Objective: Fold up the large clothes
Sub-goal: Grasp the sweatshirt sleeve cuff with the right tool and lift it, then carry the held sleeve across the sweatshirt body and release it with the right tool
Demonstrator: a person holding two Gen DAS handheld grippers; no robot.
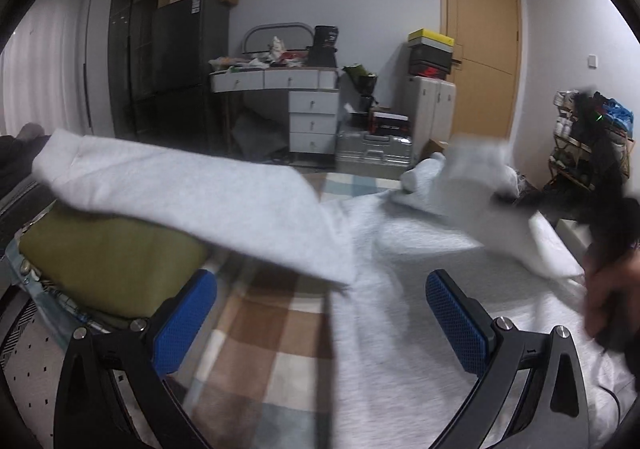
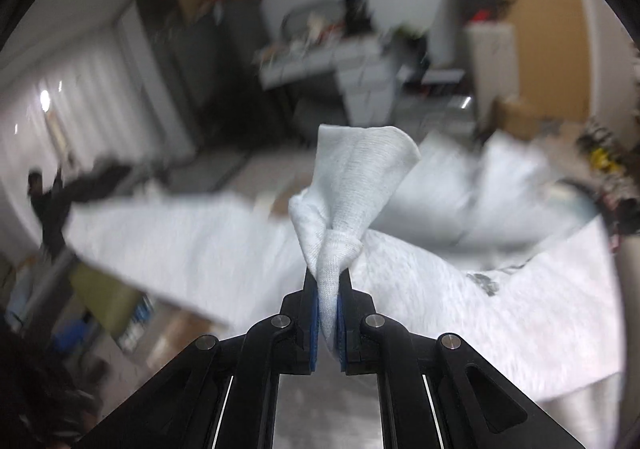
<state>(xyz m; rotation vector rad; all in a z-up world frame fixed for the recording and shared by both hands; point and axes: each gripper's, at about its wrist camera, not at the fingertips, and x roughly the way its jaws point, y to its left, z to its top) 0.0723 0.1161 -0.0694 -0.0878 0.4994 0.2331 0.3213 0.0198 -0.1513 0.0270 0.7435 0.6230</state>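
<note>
- Fabric of a pale grey sweatshirt (image 1: 400, 289) lies spread across a bed with a brown, white and blue checked cover (image 1: 264, 333); the body of the garment takes up the right half of the bed in the left wrist view.
- One sleeve (image 1: 192, 205) stretches out toward the left edge of the bed, lying partly over an olive-green cushion (image 1: 108, 261) near that edge.
- The left gripper (image 1: 320, 317) stands wide open above the bed, with its blue pads (image 1: 456, 325) apart and nothing between them; the checked cover and the sweatshirt's edge show in the gap.
- The right gripper (image 2: 328, 317) is clamped tight on a bunched fold of the sweatshirt (image 2: 352, 185), which rises in a cone of cloth from between its pads.
- In the left wrist view that gripper is a dark blur at the right edge of the bed, held in a person's hand (image 1: 612, 293), with cloth lifted beside it.
- Beyond the far edge of the bed stand a white desk with drawers (image 1: 312, 105), a dark cabinet (image 1: 168, 61) and a wooden door (image 1: 480, 49).
</note>
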